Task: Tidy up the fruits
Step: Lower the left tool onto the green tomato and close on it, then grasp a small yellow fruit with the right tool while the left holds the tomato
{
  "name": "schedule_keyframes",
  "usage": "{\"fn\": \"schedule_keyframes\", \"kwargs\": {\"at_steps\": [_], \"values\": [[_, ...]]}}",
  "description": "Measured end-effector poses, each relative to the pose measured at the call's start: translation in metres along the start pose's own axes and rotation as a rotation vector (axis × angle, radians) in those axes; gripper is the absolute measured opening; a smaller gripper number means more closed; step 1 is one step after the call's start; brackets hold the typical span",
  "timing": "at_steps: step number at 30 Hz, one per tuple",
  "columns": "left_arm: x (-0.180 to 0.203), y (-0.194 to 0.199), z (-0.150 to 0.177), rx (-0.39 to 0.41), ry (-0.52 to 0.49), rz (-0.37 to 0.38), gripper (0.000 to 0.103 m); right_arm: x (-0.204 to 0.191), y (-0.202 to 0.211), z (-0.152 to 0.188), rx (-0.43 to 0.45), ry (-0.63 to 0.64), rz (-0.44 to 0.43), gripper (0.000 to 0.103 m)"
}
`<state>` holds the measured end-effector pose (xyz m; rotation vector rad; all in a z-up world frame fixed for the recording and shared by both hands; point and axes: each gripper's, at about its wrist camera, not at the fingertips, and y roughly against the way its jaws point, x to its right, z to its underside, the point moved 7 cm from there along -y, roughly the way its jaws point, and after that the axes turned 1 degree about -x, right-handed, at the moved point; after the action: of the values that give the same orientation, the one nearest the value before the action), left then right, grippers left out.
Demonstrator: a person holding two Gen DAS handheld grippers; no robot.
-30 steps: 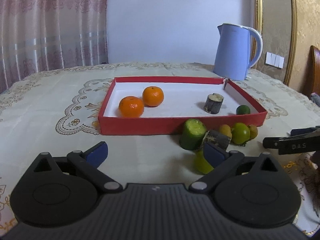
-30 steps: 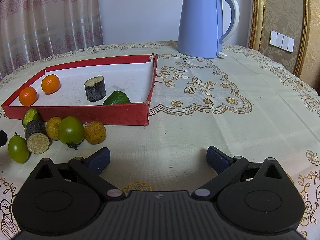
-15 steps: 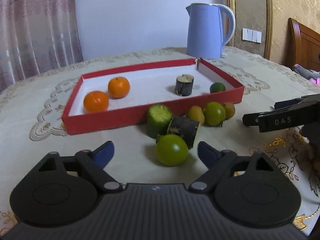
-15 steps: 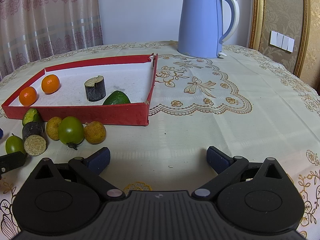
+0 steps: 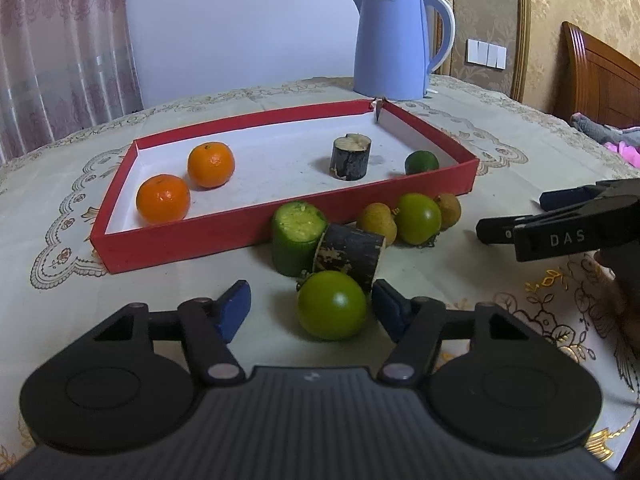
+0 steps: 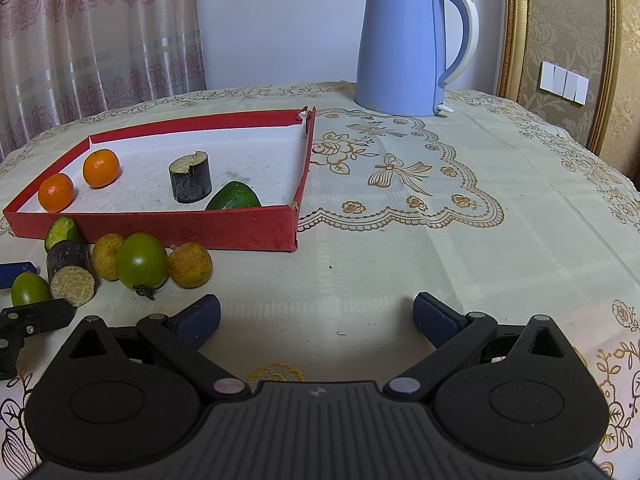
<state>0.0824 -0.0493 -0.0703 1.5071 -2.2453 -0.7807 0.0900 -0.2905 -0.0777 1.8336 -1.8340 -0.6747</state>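
A red tray (image 5: 248, 232) holds two oranges (image 5: 163, 199), a dark cane piece (image 5: 350, 157) and a dark green fruit (image 5: 421, 162). In front of it lie a green cane piece (image 5: 297, 232), a dark cane piece (image 5: 349, 252), two yellow-brown fruits (image 5: 376, 222) and a green tomato (image 5: 418, 218). My left gripper (image 5: 312, 312) is open, its pads on either side of a nearer green tomato (image 5: 332, 305); its right pad is close to it. My right gripper (image 6: 316, 316) is open and empty over bare cloth, right of the fruit group (image 6: 142, 266).
A blue kettle (image 6: 412, 44) stands at the back of the table beyond the tray. The right gripper's fingers (image 5: 560, 228) show at the right in the left wrist view. An embroidered cloth (image 6: 420, 184) covers the table.
My left gripper has swung right and moved in, so the near green tomato now sits between its open pads. The right gripper has not moved.
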Motion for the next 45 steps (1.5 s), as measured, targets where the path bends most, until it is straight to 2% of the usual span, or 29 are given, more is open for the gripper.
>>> {"fn": "schedule_keyframes", "kwargs": {"at_steps": [6, 10, 15, 19, 21, 25, 32, 40, 42, 45], "values": [[-0.001, 0.000, 0.000, 0.001, 0.003, -0.007, 0.069, 0.000, 0.000, 0.000, 0.000, 0.000, 0.000, 0.103], [0.005, 0.001, -0.001, 0.010, -0.034, -0.018, 0.068, 0.000, 0.000, 0.000, 0.000, 0.000, 0.000, 0.103], [0.018, 0.005, 0.000, 0.029, -0.107, -0.006, 0.046, 0.000, 0.000, 0.000, 0.000, 0.000, 0.000, 0.103], [0.022, 0.006, 0.000, 0.027, -0.106, -0.011, 0.041, 0.000, 0.000, 0.000, 0.000, 0.000, 0.000, 0.103], [0.023, 0.007, 0.001, 0.030, -0.102, -0.011, 0.032, 0.000, 0.000, 0.000, 0.000, 0.000, 0.000, 0.103], [0.025, 0.010, 0.002, 0.037, -0.115, -0.031, 0.031, 0.000, 0.000, 0.000, 0.000, 0.000, 0.000, 0.103], [0.002, 0.017, 0.006, 0.034, -0.010, -0.017, 0.032, 0.000, 0.000, 0.000, 0.000, 0.000, 0.000, 0.103], [-0.007, 0.027, 0.009, 0.040, 0.012, -0.017, 0.032, 0.000, 0.000, 0.000, 0.002, -0.004, -0.003, 0.103], [-0.010, 0.034, 0.009, 0.056, 0.020, -0.008, 0.032, 0.001, 0.001, 0.000, 0.010, -0.016, -0.018, 0.103], [-0.020, 0.041, 0.007, 0.074, 0.029, -0.035, 0.032, 0.000, 0.005, -0.001, 0.032, -0.028, -0.091, 0.103]]}}
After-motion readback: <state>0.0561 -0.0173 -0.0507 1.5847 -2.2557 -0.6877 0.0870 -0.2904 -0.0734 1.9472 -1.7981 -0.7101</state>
